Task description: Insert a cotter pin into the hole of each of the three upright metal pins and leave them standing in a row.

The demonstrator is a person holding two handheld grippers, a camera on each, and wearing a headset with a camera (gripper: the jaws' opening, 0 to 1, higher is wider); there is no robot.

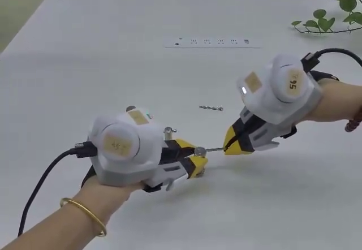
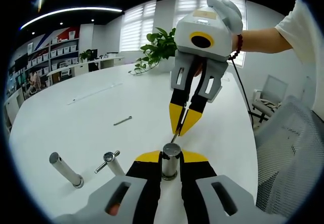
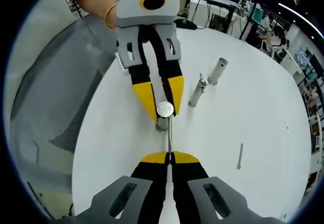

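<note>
- Three shiny metal pins stand in a line on the white table (image 1: 85, 46).
- On the left gripper (image 1: 195, 158), the yellow-tipped jaws are squeezed tight on the first metal pin (image 2: 171, 161). It has a round flat head and is upright.
- On the right gripper (image 1: 231, 146), the jaws are pinched tight on a thin silver cotter pin (image 3: 170, 133).
- That cotter pin lies level between the two grippers. Its far end touches the top part of the first metal pin. I cannot tell if it is inside the hole.
- Just beside stands the second metal pin (image 3: 196, 93), with a small cotter pin poking through its top.
- Next in the line is the third metal pin (image 3: 217, 71), a plain shiny tube.
- One loose cotter pin (image 1: 211, 108) lies flat on the table, well apart from the line.
- At the far side lie a white power strip (image 1: 214, 42) and a green leafy plant (image 1: 334, 18).
</note>
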